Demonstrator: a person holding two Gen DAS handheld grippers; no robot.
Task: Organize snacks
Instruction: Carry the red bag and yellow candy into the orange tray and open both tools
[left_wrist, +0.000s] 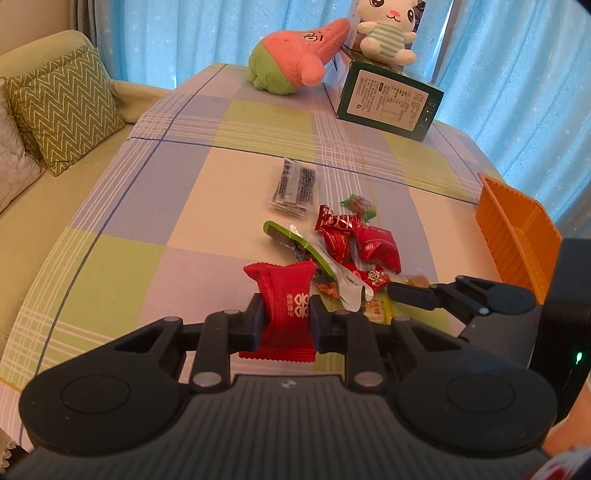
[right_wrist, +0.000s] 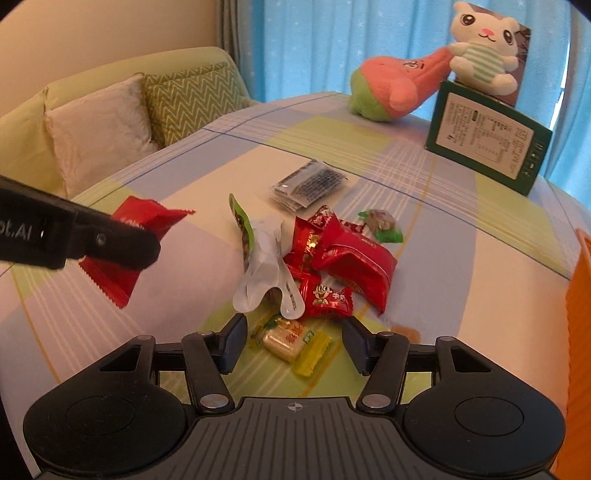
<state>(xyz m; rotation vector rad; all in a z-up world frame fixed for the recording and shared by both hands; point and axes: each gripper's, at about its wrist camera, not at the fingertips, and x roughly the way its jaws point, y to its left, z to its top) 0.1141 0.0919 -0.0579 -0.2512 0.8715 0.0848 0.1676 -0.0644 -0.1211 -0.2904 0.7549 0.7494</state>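
Observation:
My left gripper is shut on a red snack packet, held above the checked tablecloth. From the right wrist view that red packet shows at the left edge in the left gripper. My right gripper is low over the table with its jaws either side of a yellow-wrapped candy; a gap shows at each pad, so it is open. Beyond it lies a pile of red packets, a clear white wrapper and a green-wrapped candy.
An orange basket stands at the table's right edge. Black sachets lie behind the pile. A green box and two plush toys sit at the far end. A sofa with cushions lies left.

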